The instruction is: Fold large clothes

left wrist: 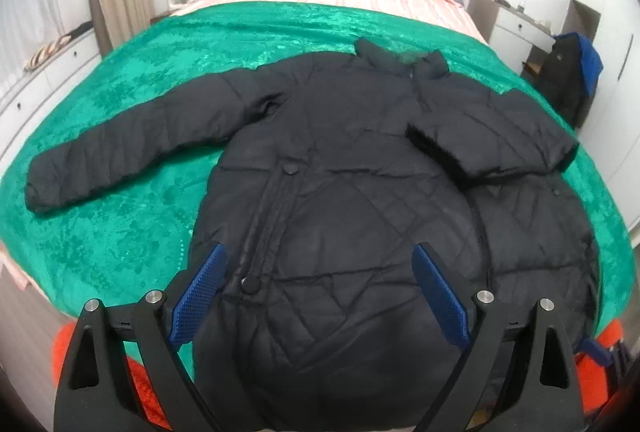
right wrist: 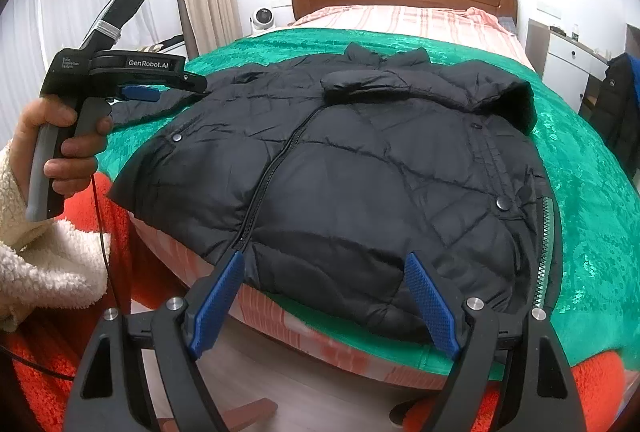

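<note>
Clearly both the left gripper (left wrist: pixel 318 292) and right gripper (right wrist: pixel 324 296) gape empty above the puffy black quilted coat (left wrist: pixel 360 200) on the green velvet bedspread (left wrist: pixel 132 232), whose slick padding could spring any fold open.

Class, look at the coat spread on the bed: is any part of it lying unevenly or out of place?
Yes. The black coat is lopsided: one sleeve is folded across its chest, the other sleeve lies stretched out on the green blanket.
</note>
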{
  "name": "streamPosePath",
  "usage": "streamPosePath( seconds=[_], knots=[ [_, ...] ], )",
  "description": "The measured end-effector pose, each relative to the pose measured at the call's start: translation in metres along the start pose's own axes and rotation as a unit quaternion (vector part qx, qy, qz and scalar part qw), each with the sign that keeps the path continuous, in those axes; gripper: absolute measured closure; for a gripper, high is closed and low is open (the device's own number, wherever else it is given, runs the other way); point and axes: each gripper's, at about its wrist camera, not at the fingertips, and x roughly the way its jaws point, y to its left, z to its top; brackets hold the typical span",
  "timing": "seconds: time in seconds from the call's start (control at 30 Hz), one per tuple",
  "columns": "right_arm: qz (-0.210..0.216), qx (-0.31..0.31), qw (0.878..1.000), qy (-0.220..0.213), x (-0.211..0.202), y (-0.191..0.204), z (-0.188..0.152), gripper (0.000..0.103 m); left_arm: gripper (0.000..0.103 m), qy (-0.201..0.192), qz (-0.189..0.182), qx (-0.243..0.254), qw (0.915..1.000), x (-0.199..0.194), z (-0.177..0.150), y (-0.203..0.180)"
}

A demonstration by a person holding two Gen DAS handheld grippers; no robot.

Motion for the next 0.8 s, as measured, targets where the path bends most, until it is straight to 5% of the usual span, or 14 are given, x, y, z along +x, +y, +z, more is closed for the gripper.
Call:
streamPosePath(
  seconds=[0.8],
  knots=[
    [0.004, -0.004, 1.000, 0.009, 0.004, 0.002, -0.002, 0.021, 0.008, 0.012, 0.031, 0.024, 0.9991, 0.005, -0.016, -0.006]
  ],
)
